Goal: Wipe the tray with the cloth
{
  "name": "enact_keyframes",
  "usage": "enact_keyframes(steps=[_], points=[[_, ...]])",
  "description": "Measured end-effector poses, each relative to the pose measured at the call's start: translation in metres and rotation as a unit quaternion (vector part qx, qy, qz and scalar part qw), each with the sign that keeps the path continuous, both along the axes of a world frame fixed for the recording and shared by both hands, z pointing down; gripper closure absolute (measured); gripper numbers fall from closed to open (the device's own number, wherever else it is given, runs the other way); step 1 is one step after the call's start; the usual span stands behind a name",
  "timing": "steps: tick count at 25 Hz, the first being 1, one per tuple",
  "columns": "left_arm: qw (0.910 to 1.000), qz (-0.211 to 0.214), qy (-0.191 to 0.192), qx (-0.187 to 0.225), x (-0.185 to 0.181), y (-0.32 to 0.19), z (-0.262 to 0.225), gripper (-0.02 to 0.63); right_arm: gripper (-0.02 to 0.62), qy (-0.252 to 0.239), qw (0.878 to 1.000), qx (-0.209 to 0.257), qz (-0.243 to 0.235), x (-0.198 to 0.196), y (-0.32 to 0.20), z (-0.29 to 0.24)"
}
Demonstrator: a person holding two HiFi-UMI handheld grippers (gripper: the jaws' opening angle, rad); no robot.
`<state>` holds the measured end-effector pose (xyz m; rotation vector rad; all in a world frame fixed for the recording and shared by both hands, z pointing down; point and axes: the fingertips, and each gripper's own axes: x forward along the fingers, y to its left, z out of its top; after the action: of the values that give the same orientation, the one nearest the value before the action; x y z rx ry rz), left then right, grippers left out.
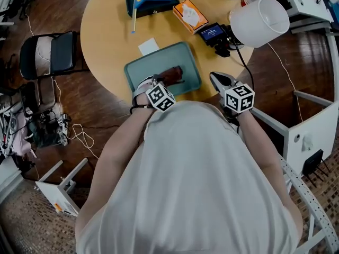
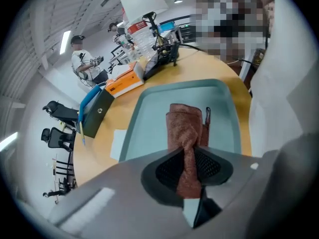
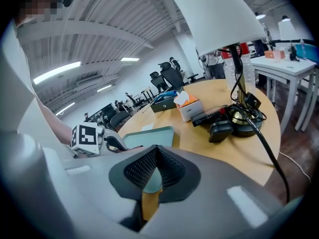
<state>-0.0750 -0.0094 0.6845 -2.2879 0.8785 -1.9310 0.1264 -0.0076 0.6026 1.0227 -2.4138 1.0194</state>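
Nearest its own camera, the left tongs (image 2: 189,171) are clenched on the brown cloth (image 2: 185,128). Its pinched end sits between the pads and the rest trails forward onto the teal tray (image 1: 139,67). The cloth is bunched into a narrow roll, with its long axis running straight out from the tongs toward the tray's far rim. In the head view it rests on the tray's near half, toward the right side, so most of the bare tray floor lies to the left of the cloth and beyond it. The wiping stroke turns on this, I judge: the cloth should be dragged leftward and away, broadside to its long axis. The right tongs (image 1: 221,81) hang just off the tray's right rim above the counter (image 1: 106,30), pads closed tip to tip on nothing.
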Motion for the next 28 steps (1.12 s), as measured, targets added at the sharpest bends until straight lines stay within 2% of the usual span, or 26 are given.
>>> enact_keyframes(steps=[3,7,12,23,28], points=[[0.9996,0.022,0.002,-0.017,0.01,0.023,0.003,0.224,0.592,0.001,1.0,0.002,-0.011,-0.007,-0.001,-0.001],[0.9985,0.01,0.014,-0.053,0.011,0.042,0.008,0.225,0.592,0.002,1.0,0.004,-0.014,-0.01,-0.001,-0.001],[0.9978,0.011,0.01,-0.064,0.012,0.045,0.013,0.224,0.592,0.003,1.0,0.0,-0.013,-0.011,0.004,0.002],[0.9931,0.037,0.056,-0.097,0.075,0.04,0.009,0.224,0.592,0.003,1.0,-0.002,-0.001,-0.003,0.008,0.002],[0.991,0.037,0.066,-0.11,0.09,0.034,0.009,0.224,0.592,0.003,1.0,-0.005,0.001,0.0,0.009,0.004]])
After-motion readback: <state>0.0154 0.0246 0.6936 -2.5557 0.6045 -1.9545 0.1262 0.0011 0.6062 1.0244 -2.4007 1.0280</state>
